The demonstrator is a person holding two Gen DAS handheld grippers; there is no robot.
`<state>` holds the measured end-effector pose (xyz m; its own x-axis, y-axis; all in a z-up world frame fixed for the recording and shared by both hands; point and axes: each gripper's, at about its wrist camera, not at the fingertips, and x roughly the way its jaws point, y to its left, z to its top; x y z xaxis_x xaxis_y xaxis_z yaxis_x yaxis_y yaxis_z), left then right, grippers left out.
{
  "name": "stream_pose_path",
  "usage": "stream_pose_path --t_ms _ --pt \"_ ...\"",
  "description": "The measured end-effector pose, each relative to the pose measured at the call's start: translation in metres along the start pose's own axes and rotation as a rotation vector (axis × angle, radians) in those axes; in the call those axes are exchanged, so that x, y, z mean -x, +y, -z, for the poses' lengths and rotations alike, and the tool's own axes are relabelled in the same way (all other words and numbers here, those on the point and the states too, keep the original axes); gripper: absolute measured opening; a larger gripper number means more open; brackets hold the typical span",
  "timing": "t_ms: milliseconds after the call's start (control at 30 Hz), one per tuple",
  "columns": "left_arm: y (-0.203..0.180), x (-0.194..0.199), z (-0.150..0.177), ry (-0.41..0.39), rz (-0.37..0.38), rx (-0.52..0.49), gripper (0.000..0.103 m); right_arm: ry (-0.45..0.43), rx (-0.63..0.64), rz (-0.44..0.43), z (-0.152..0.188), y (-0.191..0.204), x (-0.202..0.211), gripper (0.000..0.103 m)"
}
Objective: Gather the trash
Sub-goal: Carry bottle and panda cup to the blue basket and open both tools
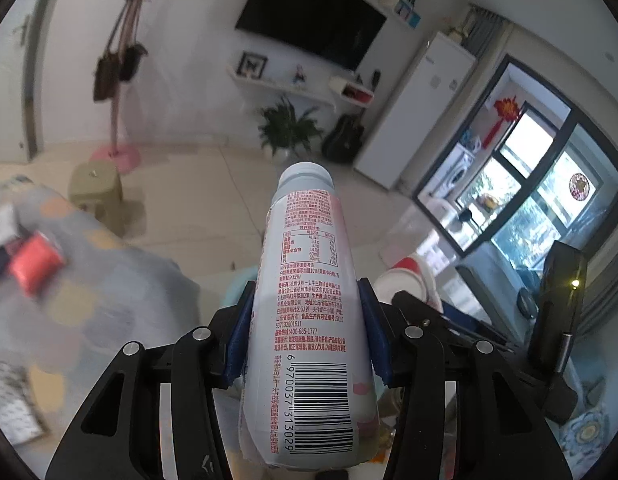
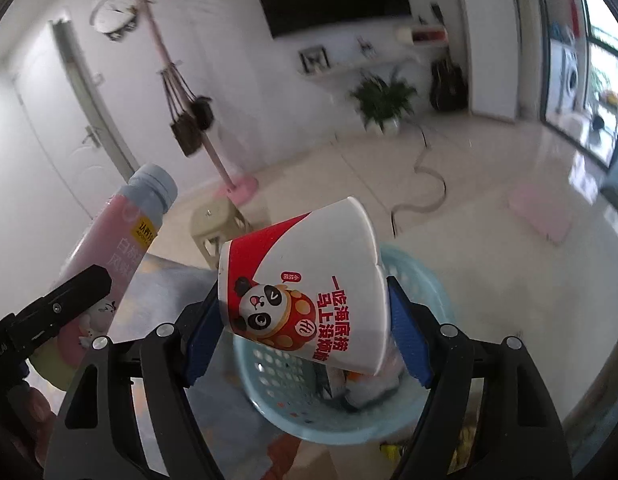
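My left gripper (image 1: 305,332) is shut on a pale pink drink bottle (image 1: 305,280) with red print and a barcode, its cap pointing away from me. The same bottle (image 2: 121,248) shows at the left of the right wrist view, held by the left gripper's black finger (image 2: 65,300). My right gripper (image 2: 305,332) is shut on a white and red paper cup (image 2: 305,284) with a panda print, held on its side just above a light blue plastic basket (image 2: 429,292). The basket holds some white trash. The cup (image 1: 405,280) also shows in the left wrist view.
A table with a grey patterned cloth (image 1: 89,280) carries a red packet (image 1: 35,264) and other packets at the left. A green stool (image 1: 95,190), a pink coat stand (image 1: 117,152), a potted plant (image 1: 287,126) and a black cable (image 2: 425,184) stand on the tiled floor.
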<state>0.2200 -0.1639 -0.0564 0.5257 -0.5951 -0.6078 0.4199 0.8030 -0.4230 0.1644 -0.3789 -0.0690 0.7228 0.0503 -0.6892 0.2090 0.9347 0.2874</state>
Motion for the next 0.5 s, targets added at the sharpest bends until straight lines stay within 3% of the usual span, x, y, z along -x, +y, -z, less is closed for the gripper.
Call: stream_pose_path --t_ms 267,367,500 --pt "0.011 -0.057 0.015 0.115 0.001 0.020 0.048 0.095 -0.089 0.019 0.014 -0.032 -0.039 0.072" --pt "0.016 -0.063 0.015 0.113 0.008 0.036 0.060 0.105 -0.095 0.037 0.015 -0.037 -0.044 0.073" --pt "0.017 -0.052 0.013 0.091 0.017 0.011 0.060 0.096 -0.114 0.034 0.018 -0.044 -0.041 0.073"
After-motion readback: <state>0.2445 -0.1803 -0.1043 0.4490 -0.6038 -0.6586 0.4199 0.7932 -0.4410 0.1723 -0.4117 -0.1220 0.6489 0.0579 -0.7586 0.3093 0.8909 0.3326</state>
